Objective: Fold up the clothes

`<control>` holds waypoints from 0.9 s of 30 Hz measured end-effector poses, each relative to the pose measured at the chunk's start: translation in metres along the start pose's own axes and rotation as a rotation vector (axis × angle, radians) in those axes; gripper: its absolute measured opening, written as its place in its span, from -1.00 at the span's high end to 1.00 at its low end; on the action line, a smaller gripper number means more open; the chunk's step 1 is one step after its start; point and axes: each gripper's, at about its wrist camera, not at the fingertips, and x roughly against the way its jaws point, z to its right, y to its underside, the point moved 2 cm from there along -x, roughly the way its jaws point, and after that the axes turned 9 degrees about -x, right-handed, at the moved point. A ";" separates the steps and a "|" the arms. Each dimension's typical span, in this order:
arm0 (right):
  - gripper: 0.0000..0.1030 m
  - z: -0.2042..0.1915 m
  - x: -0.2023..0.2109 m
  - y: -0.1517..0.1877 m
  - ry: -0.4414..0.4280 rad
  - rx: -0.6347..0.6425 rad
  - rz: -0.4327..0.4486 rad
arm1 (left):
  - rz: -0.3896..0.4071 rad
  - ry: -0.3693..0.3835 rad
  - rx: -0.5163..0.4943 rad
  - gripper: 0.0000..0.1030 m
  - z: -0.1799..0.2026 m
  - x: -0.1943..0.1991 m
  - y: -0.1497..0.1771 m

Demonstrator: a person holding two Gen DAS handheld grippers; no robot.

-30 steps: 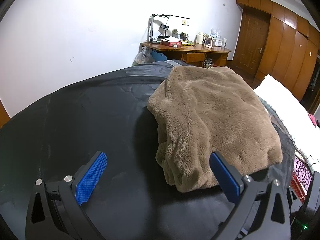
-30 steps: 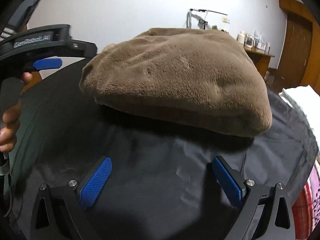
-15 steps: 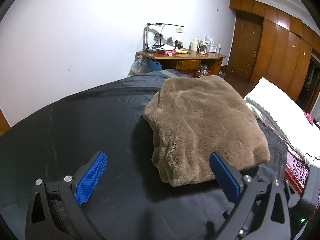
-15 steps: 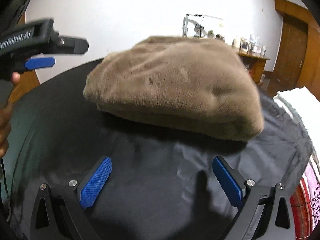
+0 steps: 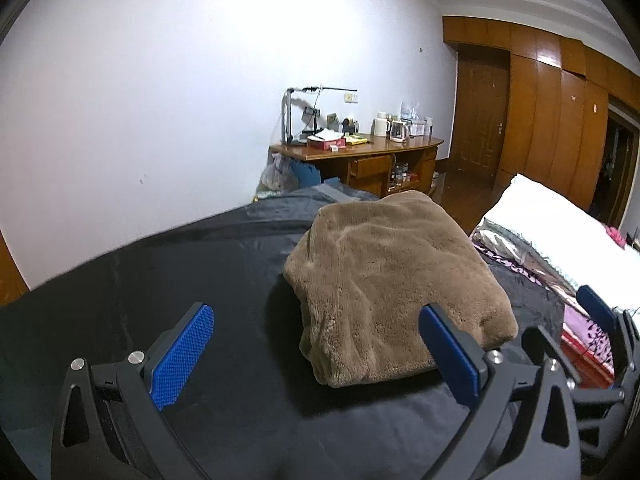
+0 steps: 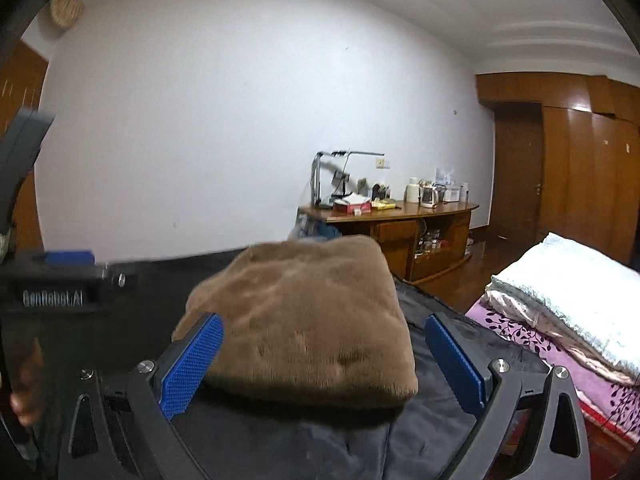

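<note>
Two grippers hang above a black cloth-covered surface (image 5: 160,276), neither holding anything. At nine o'clock in the right wrist view sits the left gripper's black body, with a person's hand (image 6: 24,392) blurred beneath it. The left gripper (image 5: 316,354) has its blue ridged pads (image 5: 182,356) spread wide apart, nothing between them but the dark cloth and the near corner of the garment. The folded tan fleece garment (image 5: 396,288) lies as a thick squarish bundle on the black cloth, at about four o'clock from the centre of the left wrist view, its layered edges facing the camera. The right gripper (image 6: 326,364) is likewise wide open and empty, its jaws framing the near edge of the bundle without visibly touching it. Beyond, at one o'clock, a brown wooden desk (image 5: 360,152) cluttered with small items stands against the white wall. At three o'clock, white and floral folded bedding (image 6: 568,304) is stacked beside the black cloth.
</note>
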 end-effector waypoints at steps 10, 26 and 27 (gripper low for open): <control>-0.98 0.002 -0.013 0.009 -0.003 0.004 -0.062 | -0.011 0.006 -0.030 -1.00 0.007 0.000 0.002; -0.98 -0.001 -0.028 0.023 -0.014 0.026 -0.133 | -0.008 0.025 -0.051 -1.00 0.018 -0.003 0.006; -0.98 -0.001 -0.029 0.024 -0.014 0.027 -0.135 | 0.001 0.017 -0.056 -1.00 0.019 -0.002 0.007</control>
